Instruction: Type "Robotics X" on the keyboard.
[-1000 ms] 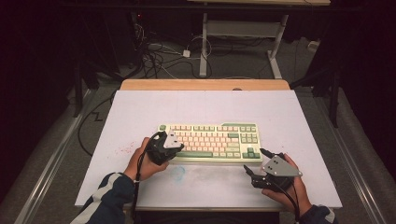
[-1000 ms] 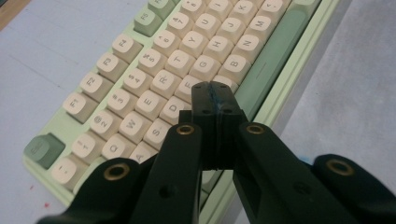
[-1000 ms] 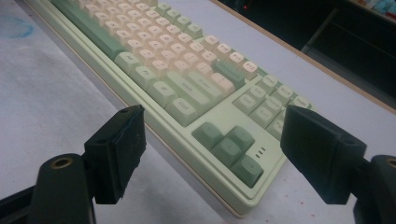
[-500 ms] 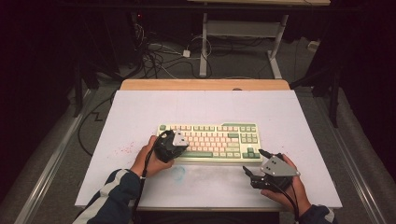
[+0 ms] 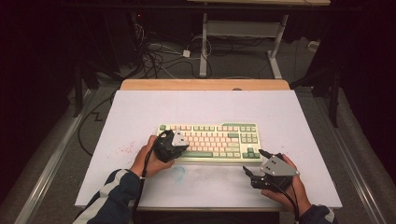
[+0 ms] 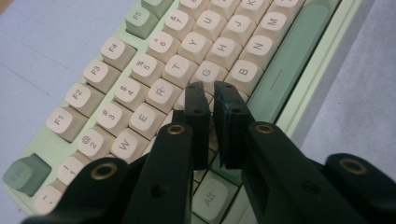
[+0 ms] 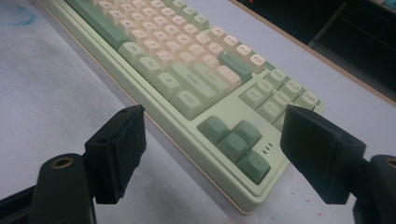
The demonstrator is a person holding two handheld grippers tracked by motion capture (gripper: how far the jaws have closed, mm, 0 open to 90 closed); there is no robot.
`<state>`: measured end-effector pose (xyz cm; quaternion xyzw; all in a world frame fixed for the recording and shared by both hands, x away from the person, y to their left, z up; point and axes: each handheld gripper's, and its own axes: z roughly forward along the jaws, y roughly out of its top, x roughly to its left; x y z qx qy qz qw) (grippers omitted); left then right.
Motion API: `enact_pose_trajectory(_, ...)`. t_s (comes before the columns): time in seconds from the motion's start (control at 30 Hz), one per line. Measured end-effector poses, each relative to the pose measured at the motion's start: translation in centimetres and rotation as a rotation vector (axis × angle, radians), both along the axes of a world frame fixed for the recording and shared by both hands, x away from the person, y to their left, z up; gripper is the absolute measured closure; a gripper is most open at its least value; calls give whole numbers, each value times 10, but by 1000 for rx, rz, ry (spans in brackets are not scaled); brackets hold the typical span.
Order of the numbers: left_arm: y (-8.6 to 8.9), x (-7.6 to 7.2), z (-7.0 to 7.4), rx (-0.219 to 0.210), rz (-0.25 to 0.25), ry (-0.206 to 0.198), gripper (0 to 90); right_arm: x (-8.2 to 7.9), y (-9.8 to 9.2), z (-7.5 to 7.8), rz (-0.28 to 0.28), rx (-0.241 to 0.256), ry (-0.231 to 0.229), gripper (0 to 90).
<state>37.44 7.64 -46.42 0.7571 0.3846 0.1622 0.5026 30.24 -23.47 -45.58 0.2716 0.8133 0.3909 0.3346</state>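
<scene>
High view: the keyboard (image 5: 210, 142) lies near the middle of the white table (image 5: 140, 116), its long axis running left to right across the person's front, space bar side toward them. Everything else is best placed against that keyboard.

The left gripper (image 5: 180, 148) is over the keyboard's left end, on the near rows. In the left gripper view its two black jaws stand nearly together, a thin gap between them, tips down among the letter keys (image 6: 163, 65) just short of the long green space bar (image 6: 292, 60); whether they pinch a keycap or merely press I cannot tell, since the tips hide what is under them.

The right gripper (image 5: 254, 163) sits off the keyboard, just beside its near right corner, jaws spread wide and holding nothing. In the right gripper view the arrow keys (image 7: 236, 140) and that corner lie between the two pads, apart from both.

So the left hand is the nearer one and is working the keys; the right seems poised to close on the corner and steady the case.
</scene>
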Motion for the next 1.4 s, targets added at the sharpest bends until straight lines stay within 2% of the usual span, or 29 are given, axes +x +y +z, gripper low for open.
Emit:
enact_pose_trajectory(0.17,5,-1,5,-41,20,-33,640,0,-1,0,-3,4,3,230)
enact_pose_trajectory(0.3,10,-4,12,-87,36,-81,458,2,-1,-1,-7,6,11,231)
enact_pose_trajectory(0.43,17,-8,14,-107,45,-118,316,2,-2,-1,-11,6,15,231)
enact_pose_trajectory(0.53,24,-12,13,-116,50,-135,251,2,-2,-1,-11,6,16,231)
enact_pose_trajectory(0.73,40,-23,7,-104,58,-175,209,4,0,-1,-9,5,13,232)
enact_pose_trajectory(0.8,43,-25,5,-105,65,-172,208,5,2,-1,-11,12,21,231)
enact_pose_trajectory(0.87,46,-28,2,-81,74,-179,208,8,4,-2,-9,12,21,231)
enact_pose_trajectory(1.0,52,-35,-5,-68,79,-176,208,12,9,0,-3,22,23,231)
enact_pose_trajectory(1.23,65,-43,-10,-94,103,-150,219,17,13,0,2,18,21,231)
enact_pose_trajectory(1.4,75,-46,-12,-100,110,-108,320,19,14,1,-2,28,21,231)
